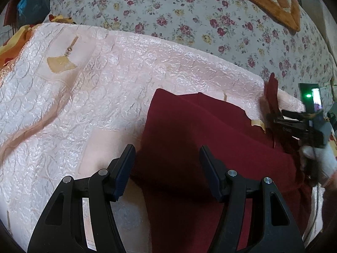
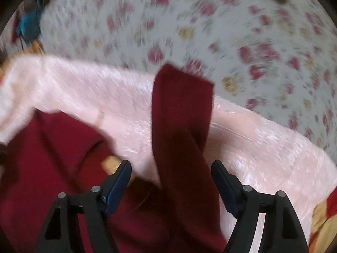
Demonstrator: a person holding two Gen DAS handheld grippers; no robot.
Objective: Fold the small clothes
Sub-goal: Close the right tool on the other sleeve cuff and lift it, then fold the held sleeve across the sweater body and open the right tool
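Note:
A dark red garment (image 1: 200, 137) lies spread on a pale pink textured cover (image 1: 105, 84). My left gripper (image 1: 167, 164) hovers open just above the garment's left edge, nothing pinched between its fingers. In the left wrist view my right gripper (image 1: 278, 118) sits at the garment's far right corner, where a red flap (image 1: 271, 88) stands up. The right wrist view is blurred. There my right gripper (image 2: 171, 175) is open, and a long red sleeve (image 2: 181, 105) runs up between the jaws without either pad pressing on it. The garment's body (image 2: 52, 158) lies to the left.
A floral quilt (image 1: 189, 10) lies bunched behind the pink cover. An orange blanket (image 1: 273, 4) rests on it at the top right. A blue bag (image 1: 31, 2) and yellow-orange cloth (image 1: 12, 42) sit at the far left. A gloved hand (image 1: 320, 160) holds the right gripper.

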